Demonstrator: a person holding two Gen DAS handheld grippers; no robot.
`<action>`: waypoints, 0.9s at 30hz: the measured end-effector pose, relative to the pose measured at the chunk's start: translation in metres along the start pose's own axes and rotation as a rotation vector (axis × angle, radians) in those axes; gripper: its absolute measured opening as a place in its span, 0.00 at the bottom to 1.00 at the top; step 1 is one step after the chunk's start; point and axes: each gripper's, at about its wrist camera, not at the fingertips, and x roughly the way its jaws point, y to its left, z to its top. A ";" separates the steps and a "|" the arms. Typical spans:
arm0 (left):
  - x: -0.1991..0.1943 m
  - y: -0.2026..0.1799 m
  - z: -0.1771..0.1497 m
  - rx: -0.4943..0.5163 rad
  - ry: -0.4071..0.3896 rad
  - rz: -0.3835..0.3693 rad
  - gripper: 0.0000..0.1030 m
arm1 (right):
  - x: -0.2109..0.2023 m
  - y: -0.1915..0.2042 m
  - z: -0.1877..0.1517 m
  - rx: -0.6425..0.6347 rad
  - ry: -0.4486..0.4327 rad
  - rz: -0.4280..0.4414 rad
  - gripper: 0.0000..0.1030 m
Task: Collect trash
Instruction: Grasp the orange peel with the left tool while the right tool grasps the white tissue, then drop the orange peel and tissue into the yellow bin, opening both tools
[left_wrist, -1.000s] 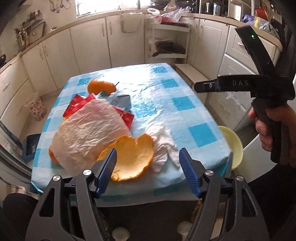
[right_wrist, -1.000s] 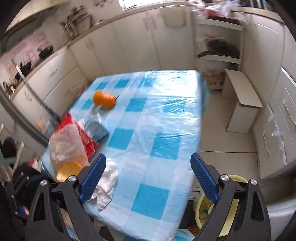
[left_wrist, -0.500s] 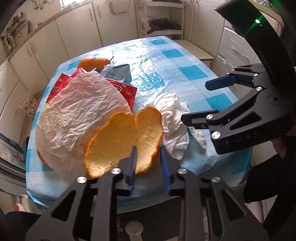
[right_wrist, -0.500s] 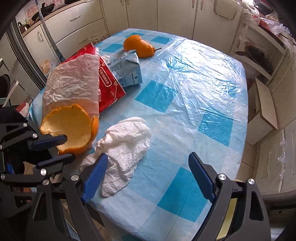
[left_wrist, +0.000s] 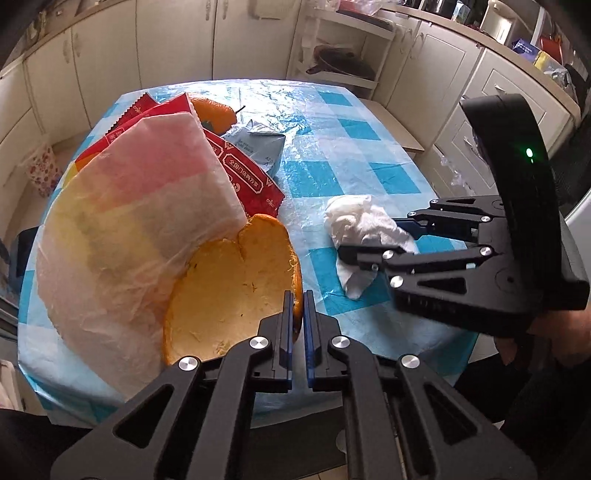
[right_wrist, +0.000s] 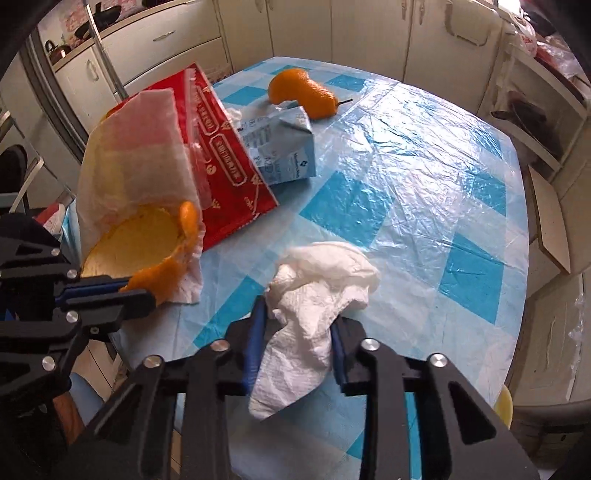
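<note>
Left tongs (left_wrist: 298, 314) now clamped on the pale-lined orange peel (left_wrist: 236, 291). Right tongs (right_wrist: 295, 332), apart 0.5 s ago, now squeeze the crumpled white paper tissue (right_wrist: 317, 295) beside the peel.

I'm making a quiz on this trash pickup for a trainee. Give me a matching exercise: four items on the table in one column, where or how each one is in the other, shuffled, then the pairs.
Items
1. orange peel
2. white tissue
3. blue carton
4. red wrapper

States
A. lying partly under thin translucent paper
B. pinched at its rim by the left gripper
C. standing beside the red wrapper, ungripped
D. between the fingers of the right gripper

Pairs: 1-B, 2-D, 3-C, 4-A
</note>
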 end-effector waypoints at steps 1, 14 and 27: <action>0.001 0.000 0.001 -0.001 -0.003 -0.004 0.05 | -0.002 -0.004 0.001 0.015 -0.008 -0.007 0.23; -0.026 0.008 0.007 -0.083 -0.088 -0.172 0.05 | -0.021 -0.028 0.004 0.123 -0.068 0.043 0.19; -0.042 -0.007 0.019 -0.085 -0.121 -0.312 0.05 | -0.044 -0.034 -0.005 0.127 -0.121 0.028 0.19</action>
